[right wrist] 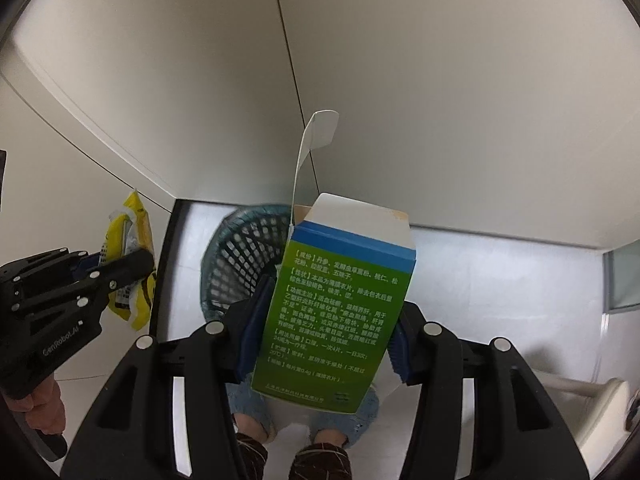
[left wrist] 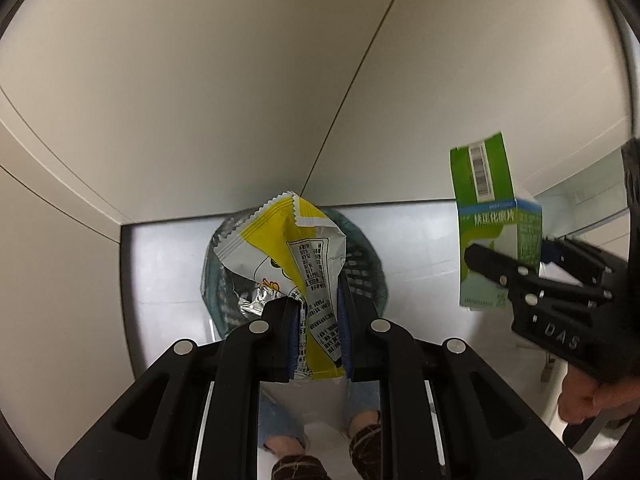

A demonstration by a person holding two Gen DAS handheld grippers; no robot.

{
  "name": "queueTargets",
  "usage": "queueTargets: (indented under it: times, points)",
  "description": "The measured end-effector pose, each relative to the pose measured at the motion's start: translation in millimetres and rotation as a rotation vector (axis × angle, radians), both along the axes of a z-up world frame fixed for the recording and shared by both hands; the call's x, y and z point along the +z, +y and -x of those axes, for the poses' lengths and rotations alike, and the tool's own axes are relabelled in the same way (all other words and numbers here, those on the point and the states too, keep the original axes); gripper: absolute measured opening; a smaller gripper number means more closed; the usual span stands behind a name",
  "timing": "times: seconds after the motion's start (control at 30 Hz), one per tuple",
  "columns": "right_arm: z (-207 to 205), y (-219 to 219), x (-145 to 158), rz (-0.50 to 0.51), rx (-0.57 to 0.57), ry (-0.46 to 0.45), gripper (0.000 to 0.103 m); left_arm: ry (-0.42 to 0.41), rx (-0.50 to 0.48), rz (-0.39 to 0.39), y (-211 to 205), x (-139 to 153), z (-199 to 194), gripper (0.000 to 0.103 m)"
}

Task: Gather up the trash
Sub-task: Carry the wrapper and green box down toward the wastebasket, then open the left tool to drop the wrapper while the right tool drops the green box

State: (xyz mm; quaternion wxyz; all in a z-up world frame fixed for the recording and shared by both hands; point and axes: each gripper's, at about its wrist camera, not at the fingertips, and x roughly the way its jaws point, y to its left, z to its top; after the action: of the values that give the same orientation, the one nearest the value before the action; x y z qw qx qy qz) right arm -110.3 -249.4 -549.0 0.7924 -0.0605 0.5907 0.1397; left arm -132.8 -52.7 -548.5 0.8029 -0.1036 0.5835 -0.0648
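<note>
Left tongs (left wrist: 318, 308) pinch wrapper (left wrist: 296, 248), right tongs (right wrist: 324, 332) clamp box (right wrist: 336, 312), both w/ bin (right wrist: 244, 256) below toward 12 o'clock.

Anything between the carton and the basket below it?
Nothing: in the right wrist view the carton hangs over the basket with only bare air between.
</note>
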Motion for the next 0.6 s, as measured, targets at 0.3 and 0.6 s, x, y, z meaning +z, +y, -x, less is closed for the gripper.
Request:
queueTargets:
  times: [0.3, 0.6]
  points:
    - [-8, 7, -78, -0.008, 0.016, 0.026, 0.049, 0.046, -0.024, -0.001, -12, -93, -12, 0.015]
    - [-8, 11, -98, 0.004, 0.038, 0.04, 0.048, 0.122, -0.07, -0.014, -29, -150, -21, 0.016]
